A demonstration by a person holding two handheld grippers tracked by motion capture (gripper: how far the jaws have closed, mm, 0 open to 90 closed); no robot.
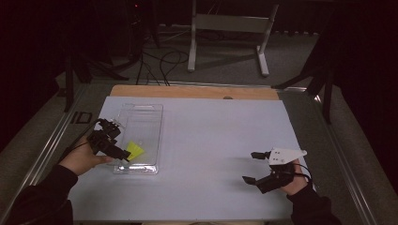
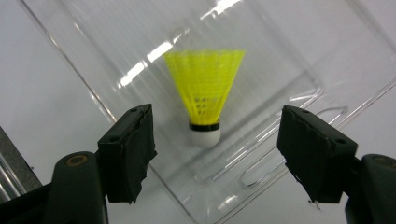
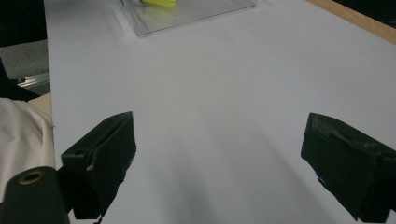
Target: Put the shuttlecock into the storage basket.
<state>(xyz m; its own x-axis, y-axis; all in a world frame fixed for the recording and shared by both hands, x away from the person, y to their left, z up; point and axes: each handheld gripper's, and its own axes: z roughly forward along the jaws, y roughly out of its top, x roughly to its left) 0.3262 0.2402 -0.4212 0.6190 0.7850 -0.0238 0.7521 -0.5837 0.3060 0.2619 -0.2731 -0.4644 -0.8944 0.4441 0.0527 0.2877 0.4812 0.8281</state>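
In the clear plastic tray (image 2: 299,70) at the left of the bench (image 1: 211,140) lies a yellow shuttlecock (image 2: 205,93), on its side on the tray floor near the end closest to the person, its white cork tip (image 2: 204,136) pointing toward the left gripper (image 2: 215,140) and its mesh skirt fanning away. In the left gripper view the jaws stand apart on either side of the cork with a clear gap on each side, so nothing is pinched; the shuttlecock rests free in the tray. The step in hand looks like the placing of the shuttlecock into the tray, at the point of letting go, though from the same pose it could equally be a reach to pick it up. If it is a release, the next move calls for lifting the left gripper (image 1: 110,140) straight back and up so the jaws clear the cork and the tray wall without nudging either. If a grasp is meant, the jaws need to advance and close on the cork or the band above it. Well apart, near the right edge, the right gripper (image 1: 253,167) hovers over bare bench with its jaws spread wide and empty.
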